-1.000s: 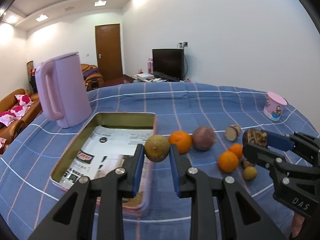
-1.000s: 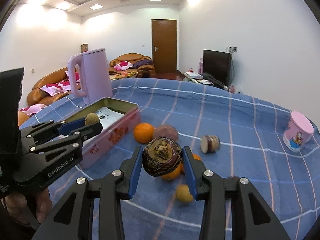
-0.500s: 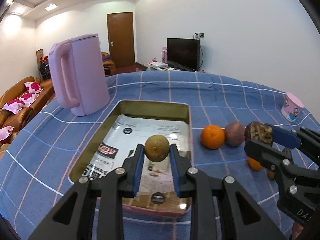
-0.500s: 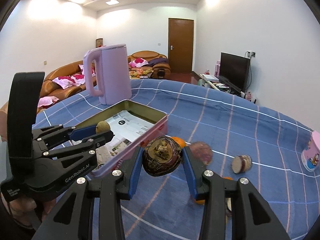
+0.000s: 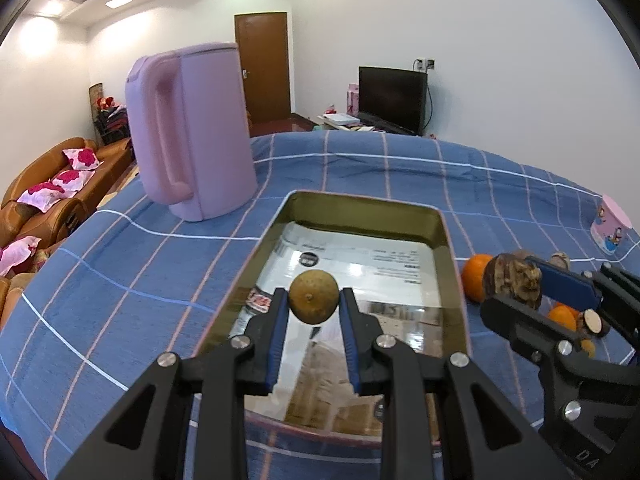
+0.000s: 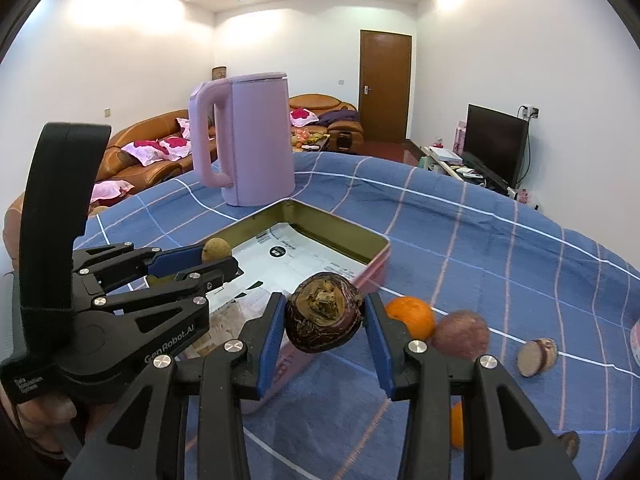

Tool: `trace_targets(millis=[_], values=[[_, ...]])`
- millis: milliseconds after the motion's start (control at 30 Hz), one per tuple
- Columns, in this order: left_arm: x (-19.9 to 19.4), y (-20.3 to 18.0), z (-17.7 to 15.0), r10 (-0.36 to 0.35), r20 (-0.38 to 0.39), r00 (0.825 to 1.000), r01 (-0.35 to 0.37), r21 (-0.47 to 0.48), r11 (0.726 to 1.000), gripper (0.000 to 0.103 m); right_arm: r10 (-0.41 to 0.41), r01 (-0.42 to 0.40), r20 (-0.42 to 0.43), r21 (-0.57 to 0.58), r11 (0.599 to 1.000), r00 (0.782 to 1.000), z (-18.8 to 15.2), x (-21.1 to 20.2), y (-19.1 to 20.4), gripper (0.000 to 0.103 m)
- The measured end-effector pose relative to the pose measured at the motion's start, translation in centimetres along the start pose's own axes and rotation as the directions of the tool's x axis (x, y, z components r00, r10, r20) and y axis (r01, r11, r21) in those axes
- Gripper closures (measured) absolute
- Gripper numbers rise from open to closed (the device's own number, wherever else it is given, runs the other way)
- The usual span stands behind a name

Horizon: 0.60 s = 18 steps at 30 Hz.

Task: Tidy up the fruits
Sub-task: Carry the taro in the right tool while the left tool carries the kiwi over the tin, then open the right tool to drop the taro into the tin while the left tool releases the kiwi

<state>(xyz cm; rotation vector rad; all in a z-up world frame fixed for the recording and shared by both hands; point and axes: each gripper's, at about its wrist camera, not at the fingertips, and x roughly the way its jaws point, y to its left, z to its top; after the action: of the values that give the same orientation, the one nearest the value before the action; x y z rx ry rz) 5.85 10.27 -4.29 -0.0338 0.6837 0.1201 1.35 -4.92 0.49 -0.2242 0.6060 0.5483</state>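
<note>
Small yellow-brown fruit (image 5: 313,297) pinched in left gripper (image 5: 313,300), held over open tin (image 5: 447,236) (paper-lined). Dark wrinkled fruit (image 6: 324,318) clamped in right gripper (image 6: 325,320), above tin's near corner. Orange (image 6: 412,316) beside tin on blue cloth (image 6: 500,248).

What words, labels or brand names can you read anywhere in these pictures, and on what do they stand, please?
"GenRobot.AI": side of the left gripper.
"DA", cut off: body of the right gripper.
Small label on the left gripper's base: blurred.
Printed sheet in the tin: too small to read.
</note>
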Motion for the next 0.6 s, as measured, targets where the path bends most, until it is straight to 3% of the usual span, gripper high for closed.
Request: trace_targets(millis=[600], values=[[2.0, 1.0, -0.5, 0.011, -0.045, 0.999, -0.010, 0.013, 1.000, 0.076, 0.017, -0.019, -0.048, -0.042, 0.999, 0.999, -0.1, 2.7, 2.0, 0.061]])
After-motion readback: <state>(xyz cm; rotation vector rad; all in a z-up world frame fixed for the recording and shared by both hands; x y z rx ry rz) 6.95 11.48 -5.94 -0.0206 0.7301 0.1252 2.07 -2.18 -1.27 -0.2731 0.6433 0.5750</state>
